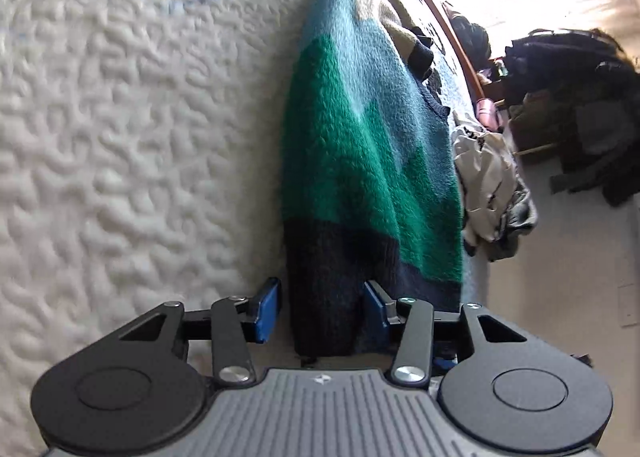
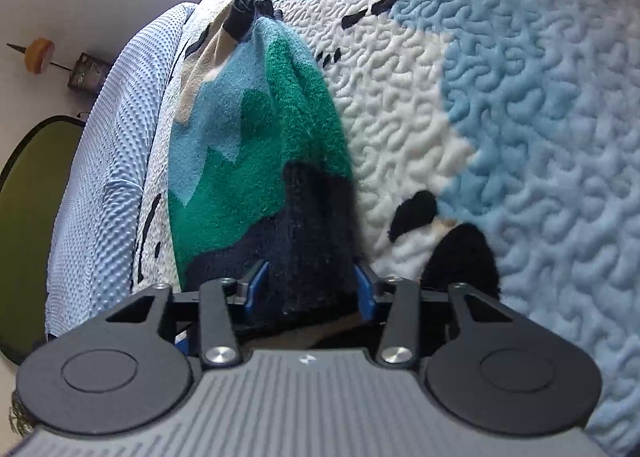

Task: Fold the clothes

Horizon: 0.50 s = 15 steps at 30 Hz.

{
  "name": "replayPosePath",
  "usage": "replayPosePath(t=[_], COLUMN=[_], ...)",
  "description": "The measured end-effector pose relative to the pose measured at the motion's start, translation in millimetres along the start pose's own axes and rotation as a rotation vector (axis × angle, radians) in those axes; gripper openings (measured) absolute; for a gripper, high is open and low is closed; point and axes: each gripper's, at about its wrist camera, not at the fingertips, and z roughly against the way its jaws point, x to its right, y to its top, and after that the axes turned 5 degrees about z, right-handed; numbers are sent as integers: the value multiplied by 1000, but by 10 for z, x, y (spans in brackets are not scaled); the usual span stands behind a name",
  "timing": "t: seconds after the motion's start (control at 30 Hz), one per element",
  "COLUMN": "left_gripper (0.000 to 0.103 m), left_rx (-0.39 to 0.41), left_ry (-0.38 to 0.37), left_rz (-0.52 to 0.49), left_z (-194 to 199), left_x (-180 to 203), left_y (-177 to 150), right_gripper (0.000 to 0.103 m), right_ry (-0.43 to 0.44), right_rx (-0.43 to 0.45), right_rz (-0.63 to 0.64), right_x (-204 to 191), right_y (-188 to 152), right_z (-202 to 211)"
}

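Note:
A fuzzy knit sweater in green, light blue, cream and navy lies stretched out on a quilted bedspread. Its navy hem sits between the blue pads of my left gripper, whose jaws stand apart around the cloth with a gap on the left side. In the right wrist view the same sweater runs away from me, and my right gripper has its jaws around the navy hem, the thick cloth filling the gap between the pads.
The bedspread is white and light blue with black patches. A crumpled white garment lies at the bed's edge. Dark bags stand on the floor beyond. A blue textured blanket lies left of the sweater.

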Motion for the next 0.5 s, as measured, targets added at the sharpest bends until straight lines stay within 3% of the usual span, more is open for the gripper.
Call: replayPosePath(t=[0.1,0.13,0.17,0.2,0.23,0.27,0.37,0.5], left_gripper=[65,66,60,34,23,23,18,16], left_rx=[-45,-46,-45,-44,-44,-50,-44,-47], left_ry=[-57,-57,-43,-28,-13,-20,11,36], left_rz=[-39,-55,-42,-27,-13,1,-79,-96], left_z=[-112,-135,-148,-159,-171,-156,-42,338], left_x=[65,95,89,80,72,51,115,132], left_y=[-25,-18,2,23,44,55,22,24], right_gripper=[43,41,29,18,18,16,14,13], right_ry=[14,11,8,-2,2,13,12,52], right_rx=[3,0,-3,-5,-7,-4,4,-20], right_rz=[-29,-38,-48,-68,-92,-107,-67,-43], right_x=[17,32,48,79,112,129,47,-118], right_y=[-8,4,16,28,36,33,-9,-139], right_z=[-17,-28,-38,-44,-47,-38,1,163])
